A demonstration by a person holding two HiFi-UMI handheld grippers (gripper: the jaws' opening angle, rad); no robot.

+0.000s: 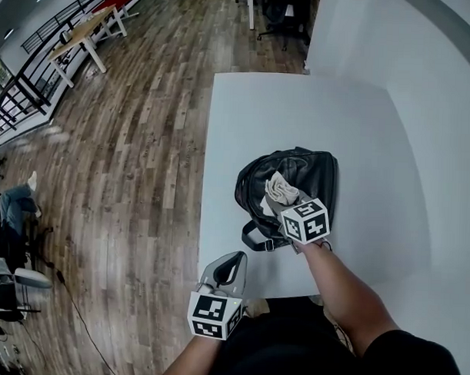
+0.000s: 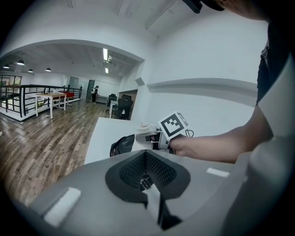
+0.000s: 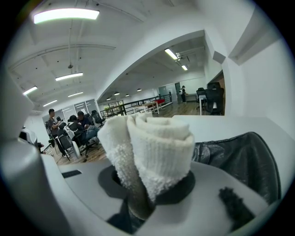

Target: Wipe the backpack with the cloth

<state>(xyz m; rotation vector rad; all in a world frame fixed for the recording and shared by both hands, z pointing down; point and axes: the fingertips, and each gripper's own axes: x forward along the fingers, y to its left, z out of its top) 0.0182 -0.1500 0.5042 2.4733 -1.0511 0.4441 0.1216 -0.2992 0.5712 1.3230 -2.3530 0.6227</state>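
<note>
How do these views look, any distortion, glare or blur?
Head view: fisheye bows the edges of the white table; light even, backpack sharp. Left gripper view: dark vignette corners, curved room lines. Right gripper view: ceiling light blown out, cloth crisp.

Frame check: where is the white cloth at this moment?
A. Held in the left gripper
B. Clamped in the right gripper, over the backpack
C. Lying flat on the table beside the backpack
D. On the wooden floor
B: the right gripper view shows the white cloth pinched between its jaws, and the head view puts the right gripper over the black backpack.
</note>
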